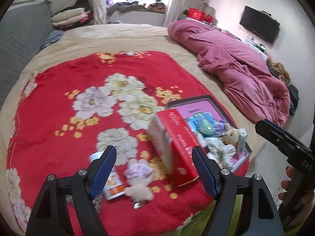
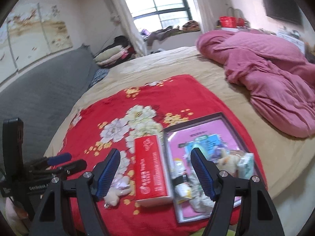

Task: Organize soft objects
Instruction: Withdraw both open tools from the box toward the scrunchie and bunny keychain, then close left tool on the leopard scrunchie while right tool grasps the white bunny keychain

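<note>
My left gripper (image 1: 154, 170) hangs open over the near part of the red floral blanket (image 1: 69, 82), nothing between its blue pads. Below it lie a small beige plush toy in lilac cloth (image 1: 138, 179) and a white and orange bottle (image 1: 113, 186). A red carton (image 1: 177, 145) leans beside a dark-rimmed tray (image 1: 189, 99) holding a plush bear (image 1: 232, 134) and a patterned cloth (image 1: 220, 151). My right gripper (image 2: 155, 175) is open and empty above the red carton (image 2: 151, 171) and tray (image 2: 196, 119). The small plush toy (image 2: 118, 188) lies at its left.
A bunched pink quilt (image 1: 236, 64) covers the bed's right side. A grey padded headboard (image 1: 19, 39) runs along the left, with folded bedding (image 1: 69, 16) at the far end. The floor drops away past the bed's near right edge. A hand (image 1: 285, 184) holds the right gripper.
</note>
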`<state>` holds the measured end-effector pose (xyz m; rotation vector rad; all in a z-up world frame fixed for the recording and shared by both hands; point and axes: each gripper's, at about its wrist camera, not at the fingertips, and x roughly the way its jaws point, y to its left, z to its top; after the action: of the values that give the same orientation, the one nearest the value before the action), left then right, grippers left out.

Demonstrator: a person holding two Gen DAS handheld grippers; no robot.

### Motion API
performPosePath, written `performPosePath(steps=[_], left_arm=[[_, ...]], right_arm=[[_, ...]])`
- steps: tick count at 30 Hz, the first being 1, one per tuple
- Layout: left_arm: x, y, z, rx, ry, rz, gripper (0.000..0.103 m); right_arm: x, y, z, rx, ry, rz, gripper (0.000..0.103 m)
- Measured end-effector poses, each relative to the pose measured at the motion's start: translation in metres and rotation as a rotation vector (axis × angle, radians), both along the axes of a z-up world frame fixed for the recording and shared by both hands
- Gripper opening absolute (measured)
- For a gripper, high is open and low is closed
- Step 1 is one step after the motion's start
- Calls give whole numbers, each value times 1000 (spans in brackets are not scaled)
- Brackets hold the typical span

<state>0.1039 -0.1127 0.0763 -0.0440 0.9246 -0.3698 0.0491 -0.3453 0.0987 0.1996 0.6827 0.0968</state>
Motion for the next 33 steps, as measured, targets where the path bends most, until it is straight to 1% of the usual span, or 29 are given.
performPosePath(steps=[7, 14, 23, 30, 33], left_arm=[[-11, 52, -9, -1, 20, 83, 80], [-20, 89, -25, 5, 49, 139, 80], [-26, 128, -65, 15, 123, 198, 80], [-26, 142, -102, 18, 196, 217, 80], [-25, 143, -113, 17, 215, 216, 80]], right_arm=[[7, 54, -10, -24, 43, 86, 74], [8, 103, -31, -80, 105, 149, 74], [14, 141, -67, -139, 199, 201, 74], [18, 165, -104, -198, 274, 232, 74], [19, 173, -119, -246, 291, 236, 74]])
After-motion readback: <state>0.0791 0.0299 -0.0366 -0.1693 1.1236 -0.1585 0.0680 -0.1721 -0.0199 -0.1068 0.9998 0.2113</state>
